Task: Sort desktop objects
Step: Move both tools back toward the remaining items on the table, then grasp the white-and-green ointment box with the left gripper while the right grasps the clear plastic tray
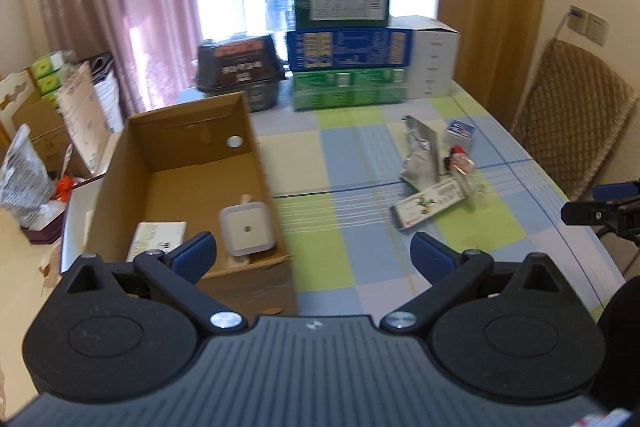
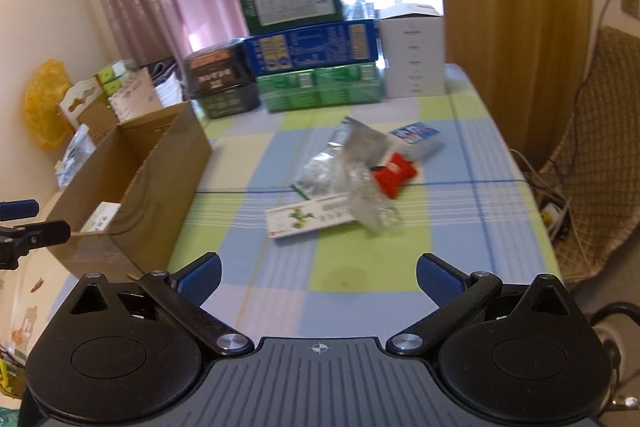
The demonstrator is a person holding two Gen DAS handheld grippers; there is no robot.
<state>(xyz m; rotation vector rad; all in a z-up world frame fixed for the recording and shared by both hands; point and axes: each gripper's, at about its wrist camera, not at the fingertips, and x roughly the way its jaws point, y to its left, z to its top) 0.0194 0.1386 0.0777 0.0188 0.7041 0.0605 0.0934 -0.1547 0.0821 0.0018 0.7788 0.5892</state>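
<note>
An open cardboard box (image 1: 256,163) stands at the table's left; it holds a white square device (image 1: 247,231) and a green-and-white packet (image 1: 156,241). It also shows in the right wrist view (image 2: 160,167). A loose pile lies on the checked cloth: a silver foil pouch (image 2: 344,151), a long white-green box (image 2: 308,219), a red packet (image 2: 394,173), clear plastic wrap (image 2: 370,203) and a blue-white pack (image 2: 416,135). My left gripper (image 1: 314,255) is open and empty beside the box's front corner. My right gripper (image 2: 318,275) is open and empty, short of the pile.
Stacked green, blue and white cartons (image 1: 348,47) and dark containers (image 1: 240,67) line the table's far edge. A wicker chair (image 1: 576,123) stands at the right. Boxes and bags (image 1: 48,131) crowd the floor at the left.
</note>
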